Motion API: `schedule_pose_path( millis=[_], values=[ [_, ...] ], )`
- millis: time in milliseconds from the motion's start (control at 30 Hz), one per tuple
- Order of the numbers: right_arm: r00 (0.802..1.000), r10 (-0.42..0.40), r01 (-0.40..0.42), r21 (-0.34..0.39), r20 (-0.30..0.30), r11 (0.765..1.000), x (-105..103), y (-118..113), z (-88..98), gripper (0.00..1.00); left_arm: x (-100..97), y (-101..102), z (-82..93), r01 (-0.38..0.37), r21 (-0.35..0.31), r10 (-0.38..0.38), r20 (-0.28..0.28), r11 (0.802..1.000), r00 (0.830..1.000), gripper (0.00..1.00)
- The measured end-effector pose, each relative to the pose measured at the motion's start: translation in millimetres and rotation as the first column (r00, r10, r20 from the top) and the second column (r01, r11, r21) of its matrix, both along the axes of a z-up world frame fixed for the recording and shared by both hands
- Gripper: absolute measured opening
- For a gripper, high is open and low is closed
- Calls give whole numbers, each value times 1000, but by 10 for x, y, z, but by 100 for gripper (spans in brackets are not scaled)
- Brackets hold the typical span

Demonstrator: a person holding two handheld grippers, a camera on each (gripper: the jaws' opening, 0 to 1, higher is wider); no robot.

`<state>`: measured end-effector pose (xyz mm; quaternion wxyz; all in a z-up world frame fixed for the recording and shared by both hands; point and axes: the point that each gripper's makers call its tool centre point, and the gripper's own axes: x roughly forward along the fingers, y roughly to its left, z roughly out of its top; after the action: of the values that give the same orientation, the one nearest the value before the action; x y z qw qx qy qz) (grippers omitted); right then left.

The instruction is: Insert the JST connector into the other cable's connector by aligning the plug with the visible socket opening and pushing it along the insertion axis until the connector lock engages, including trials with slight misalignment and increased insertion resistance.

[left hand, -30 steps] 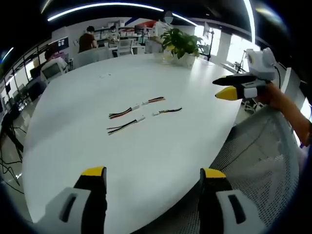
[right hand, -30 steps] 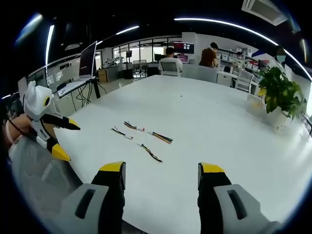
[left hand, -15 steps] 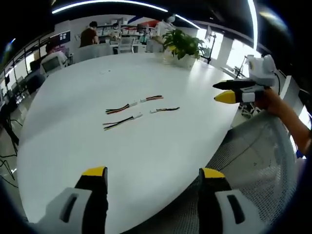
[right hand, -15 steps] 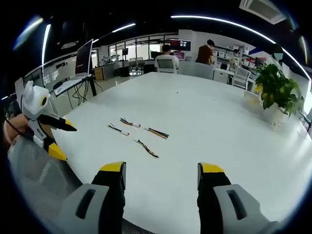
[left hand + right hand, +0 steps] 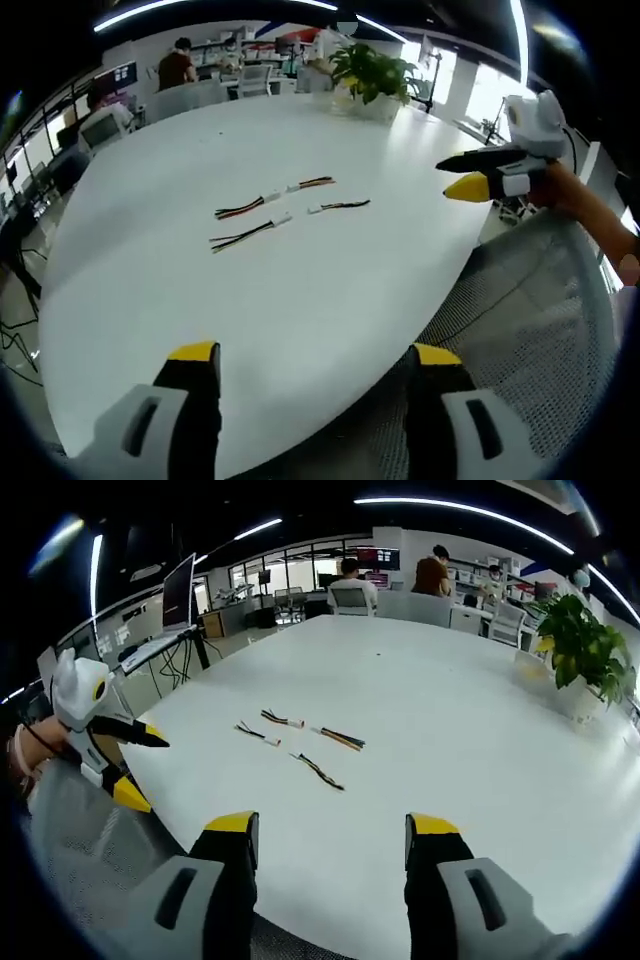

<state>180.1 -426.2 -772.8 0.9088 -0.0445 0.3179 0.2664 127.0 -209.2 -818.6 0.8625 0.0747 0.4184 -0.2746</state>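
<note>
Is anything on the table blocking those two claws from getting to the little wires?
Nothing visible does. The cable pieces lie in the open on the white table, with bare tabletop between them and both open claws, left claw and right claw. The potted plant stands far off to the side.

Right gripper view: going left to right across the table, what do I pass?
The left tongs held at the table's edge → short cable with white connector → cable with multicoloured wires → green potted plant in a white pot.
</note>
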Motion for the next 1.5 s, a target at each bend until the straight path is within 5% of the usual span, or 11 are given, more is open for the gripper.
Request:
schedule_pose_path(
  millis=[1100, 1333, 1433, 1500],
  values=[
    [998, 61, -60, 63, -12, 996, -41, 127, 70, 55, 155, 22, 238, -48, 10, 47, 67, 999, 997, 73],
    [995, 96, -98, 41, 41, 994, -5, 159, 235, 55, 294, 22, 411, -10, 102, -4, 136, 995, 991, 73],
    [990, 121, -123, 19, 77, 992, 66, 162, 330, 53, 381, -62, 481, -22, 3, 22, 121, 1000, 992, 72],
    [986, 135, -136, 8, 99, 991, 110, 159, 410, 53, 465, -51, 544, -22, 6, 21, 139, 1000, 990, 71]
  ],
)
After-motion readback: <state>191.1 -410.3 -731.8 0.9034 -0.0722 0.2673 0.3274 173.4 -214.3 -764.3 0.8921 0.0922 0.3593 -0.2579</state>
